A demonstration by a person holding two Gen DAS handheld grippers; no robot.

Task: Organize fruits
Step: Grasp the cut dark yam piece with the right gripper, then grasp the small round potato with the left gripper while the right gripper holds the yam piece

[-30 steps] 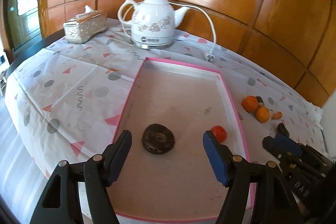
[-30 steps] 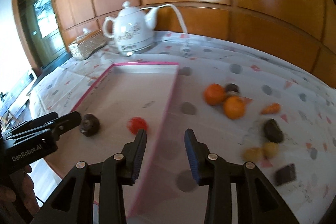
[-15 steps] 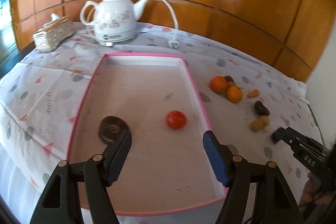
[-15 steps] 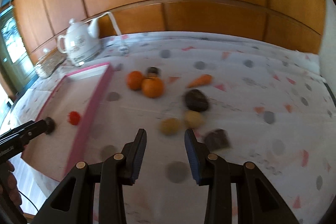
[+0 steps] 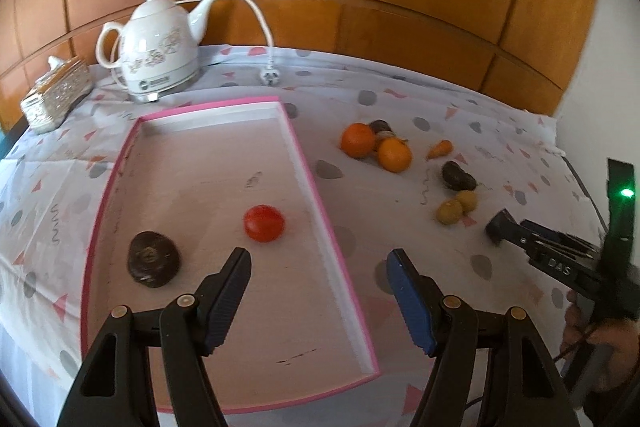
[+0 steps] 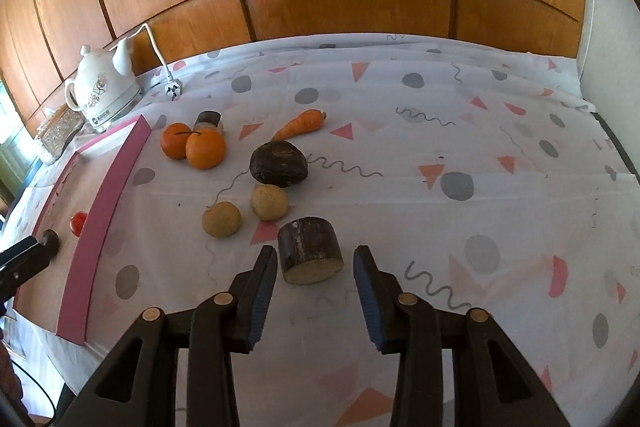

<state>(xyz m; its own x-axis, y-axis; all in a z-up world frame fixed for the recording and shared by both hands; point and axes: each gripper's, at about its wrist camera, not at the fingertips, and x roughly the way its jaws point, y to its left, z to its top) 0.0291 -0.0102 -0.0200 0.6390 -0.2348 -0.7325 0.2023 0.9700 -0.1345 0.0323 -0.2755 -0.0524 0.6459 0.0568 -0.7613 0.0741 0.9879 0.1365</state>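
A pink-rimmed tray [image 5: 304, 163] holds a red tomato [image 5: 264, 223] and a dark round fruit [image 5: 153, 264]. My left gripper [image 5: 318, 273] is open and empty above the tray's right rim. On the cloth lie two oranges [image 6: 205, 148], a small carrot [image 6: 302, 123], a dark lumpy fruit [image 6: 279, 163], two tan round fruits [image 6: 221, 219] and a dark cut stub [image 6: 310, 255]. My right gripper [image 6: 315, 269] is open, its fingers on either side of the stub without touching it. The right gripper also shows in the left wrist view [image 5: 496, 227].
A white kettle [image 5: 158, 57] with cord and plug [image 5: 269, 78] and a tissue box [image 5: 54, 95] stand at the table's back left. A wood-panel wall runs behind. The table's right edge [image 6: 612, 143] is close to a white wall.
Both views have swung to the right. My left gripper moved from above the dark fruit to the tray's right rim. My right gripper moved from the tray to the cut stub.
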